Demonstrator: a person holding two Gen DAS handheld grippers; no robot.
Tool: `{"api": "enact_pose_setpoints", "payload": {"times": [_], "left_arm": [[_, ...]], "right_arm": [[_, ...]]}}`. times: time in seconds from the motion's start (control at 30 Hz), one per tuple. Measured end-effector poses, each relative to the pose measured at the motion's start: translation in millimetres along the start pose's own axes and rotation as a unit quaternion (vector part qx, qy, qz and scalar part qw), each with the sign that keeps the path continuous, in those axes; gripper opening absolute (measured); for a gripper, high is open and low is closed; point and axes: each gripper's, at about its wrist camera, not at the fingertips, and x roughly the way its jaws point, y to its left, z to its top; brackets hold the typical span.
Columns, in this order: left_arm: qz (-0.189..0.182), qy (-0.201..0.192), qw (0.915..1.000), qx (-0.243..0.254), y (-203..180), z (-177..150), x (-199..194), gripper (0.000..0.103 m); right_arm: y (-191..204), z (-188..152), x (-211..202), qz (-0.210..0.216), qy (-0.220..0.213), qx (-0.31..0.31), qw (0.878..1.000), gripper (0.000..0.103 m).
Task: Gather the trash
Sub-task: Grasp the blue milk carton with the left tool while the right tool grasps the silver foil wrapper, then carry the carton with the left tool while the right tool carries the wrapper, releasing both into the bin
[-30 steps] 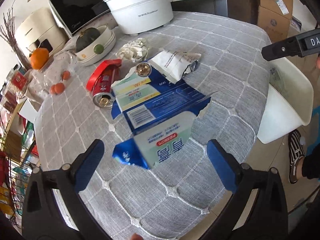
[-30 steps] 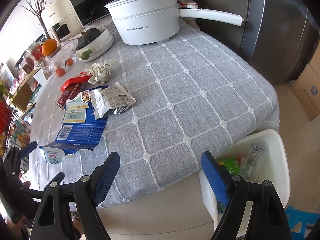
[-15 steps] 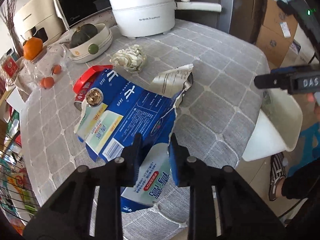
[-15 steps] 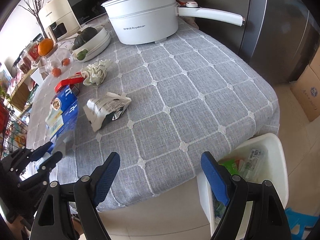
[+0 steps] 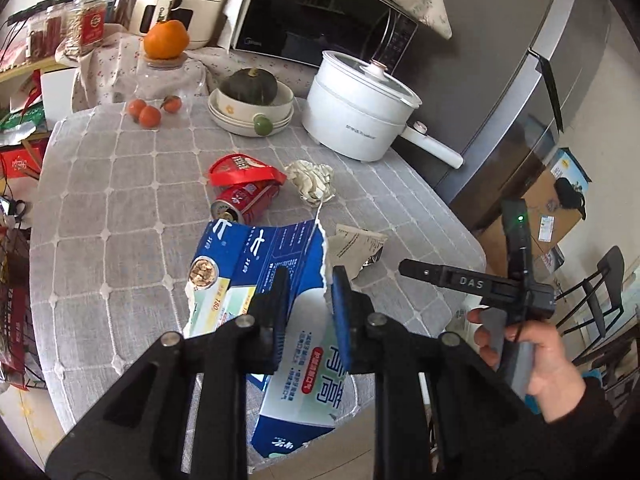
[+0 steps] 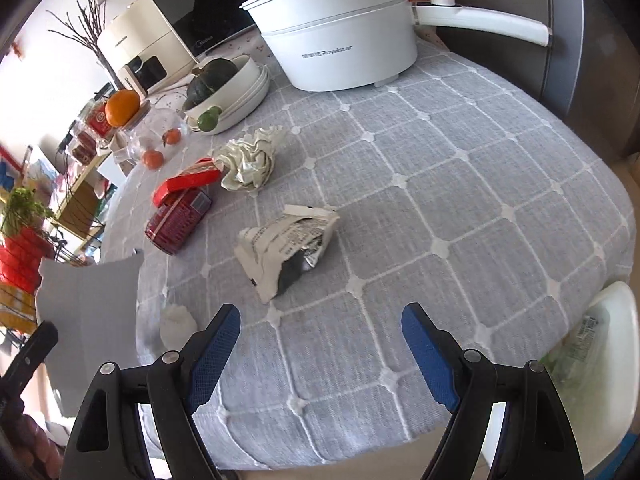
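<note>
Left gripper [image 5: 308, 300] clamps torn blue-white flattened cardboard carton [image 5: 256, 264]; right view shows only its grey back. Right gripper [image 6: 320, 344] open over grey quilted tablecloth [image 6: 440, 184].

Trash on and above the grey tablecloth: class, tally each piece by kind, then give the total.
Torn blue carton, clamped in the left gripper: 1
Red can: 1
Red lid: 1
Crumpled white wrapper: 1
Torn foil-lined packet: 1
Small white wad: 1
Total: 6
</note>
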Motion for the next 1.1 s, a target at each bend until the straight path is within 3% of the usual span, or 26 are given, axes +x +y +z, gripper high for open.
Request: {"api": "enact_pose_setpoints", "payload": {"times": [0.33, 0.43, 0.53, 0.63, 0.7, 1.1], "left_arm": [[0.000, -0.001, 0.9998, -0.021, 21, 1, -5, 0.023], [-0.005, -0.002, 0.9993, -0.036, 27, 1, -6, 0.022], [-0.005, -0.005, 0.9993, -0.037, 28, 2, -8, 0.022], [-0.005, -0.008, 0.9992, -0.040, 30, 3, -11, 0.022], [-0.006, -0.011, 0.9990, -0.043, 30, 3, -13, 0.022], [-0.036, -0.052, 0.9967, -0.052, 18, 14, -34, 0.019]], "right_arm": [[12, 18, 62, 0.029, -0.023, 0.038, 0.999, 0.083], [16, 20, 71, 0.021, -0.036, 0.034, 0.999, 0.075], [21, 20, 74, 0.013, -0.046, 0.023, 0.999, 0.051], [24, 18, 74, 0.030, -0.044, 0.019, 0.998, 0.019], [28, 17, 71, 0.036, -0.040, 0.016, 0.998, 0.011], [32, 14, -2, 0.080, -0.071, -0.013, 0.994, 0.006]]}}
